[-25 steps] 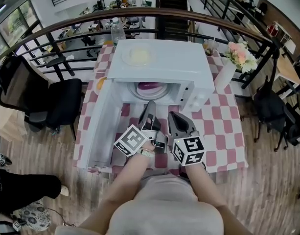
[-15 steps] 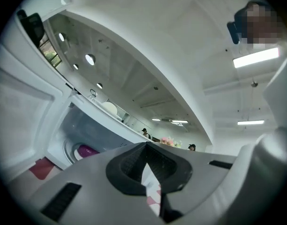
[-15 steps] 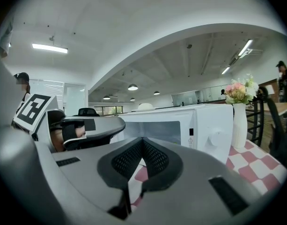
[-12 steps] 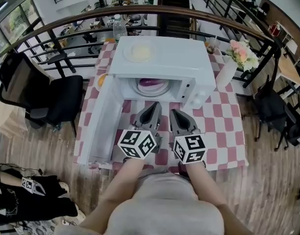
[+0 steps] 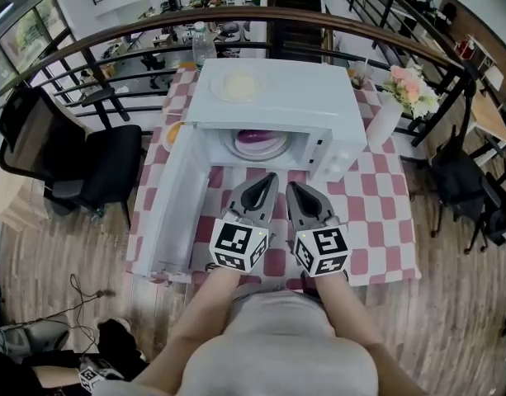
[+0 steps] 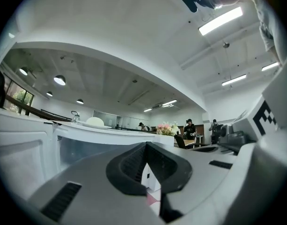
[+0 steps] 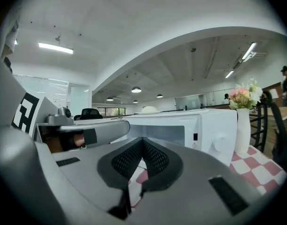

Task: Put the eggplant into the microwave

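Note:
The purple eggplant (image 5: 253, 136) lies on a white plate inside the white microwave (image 5: 279, 99), whose door (image 5: 173, 209) hangs open to the left. Both grippers hover side by side over the checked table (image 5: 375, 214), just in front of the microwave's opening and apart from the eggplant. My left gripper (image 5: 267, 179) is shut with nothing in it, its jaws meeting in the left gripper view (image 6: 146, 146). My right gripper (image 5: 292, 189) is also shut and empty (image 7: 143, 142). The microwave (image 7: 183, 129) fills the middle of the right gripper view.
A plate (image 5: 234, 86) rests on top of the microwave. A white vase with flowers (image 5: 386, 120) stands to its right, a bottle (image 5: 201, 49) behind it, an orange object (image 5: 171, 137) behind the door. A black chair (image 5: 104, 168) and a railing (image 5: 87, 56) stand beyond the table.
The left gripper has rolled about its own axis and shifted slightly right, now level beside the right gripper. The right gripper has stayed still. A person at the lower left moved.

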`<action>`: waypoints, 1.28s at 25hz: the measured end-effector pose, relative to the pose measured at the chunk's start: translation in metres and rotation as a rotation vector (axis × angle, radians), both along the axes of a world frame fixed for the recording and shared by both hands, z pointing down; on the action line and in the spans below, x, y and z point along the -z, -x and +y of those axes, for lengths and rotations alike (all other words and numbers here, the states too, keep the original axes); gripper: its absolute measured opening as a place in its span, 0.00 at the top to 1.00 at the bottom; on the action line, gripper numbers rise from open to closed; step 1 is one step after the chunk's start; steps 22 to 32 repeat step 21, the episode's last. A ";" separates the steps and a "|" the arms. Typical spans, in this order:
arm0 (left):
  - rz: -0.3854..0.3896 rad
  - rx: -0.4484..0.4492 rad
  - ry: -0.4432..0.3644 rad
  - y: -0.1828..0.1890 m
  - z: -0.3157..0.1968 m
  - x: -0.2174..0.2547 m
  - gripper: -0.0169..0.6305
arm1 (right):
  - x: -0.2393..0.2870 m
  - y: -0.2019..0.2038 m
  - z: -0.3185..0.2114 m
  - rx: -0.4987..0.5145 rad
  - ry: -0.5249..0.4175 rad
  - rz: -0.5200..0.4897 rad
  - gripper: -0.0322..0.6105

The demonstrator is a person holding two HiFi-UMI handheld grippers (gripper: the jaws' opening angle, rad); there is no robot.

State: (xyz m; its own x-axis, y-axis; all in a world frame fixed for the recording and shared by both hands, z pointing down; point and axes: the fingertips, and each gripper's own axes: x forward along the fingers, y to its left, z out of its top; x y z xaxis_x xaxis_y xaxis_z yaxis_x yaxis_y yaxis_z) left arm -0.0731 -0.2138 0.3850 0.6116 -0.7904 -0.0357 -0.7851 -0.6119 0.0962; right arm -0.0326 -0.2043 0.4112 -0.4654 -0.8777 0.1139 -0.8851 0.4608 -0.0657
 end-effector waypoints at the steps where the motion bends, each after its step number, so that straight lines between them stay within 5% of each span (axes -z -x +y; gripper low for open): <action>1: -0.008 -0.001 -0.004 0.000 0.000 0.000 0.97 | 0.001 0.000 0.000 0.000 -0.006 0.004 0.91; 16: -0.136 -0.015 -0.038 -0.009 0.004 -0.009 0.97 | 0.006 -0.006 0.001 -0.032 -0.048 0.017 0.91; 32: -0.140 -0.020 -0.036 -0.012 0.006 -0.011 0.97 | 0.007 -0.007 0.002 -0.032 -0.058 0.013 0.91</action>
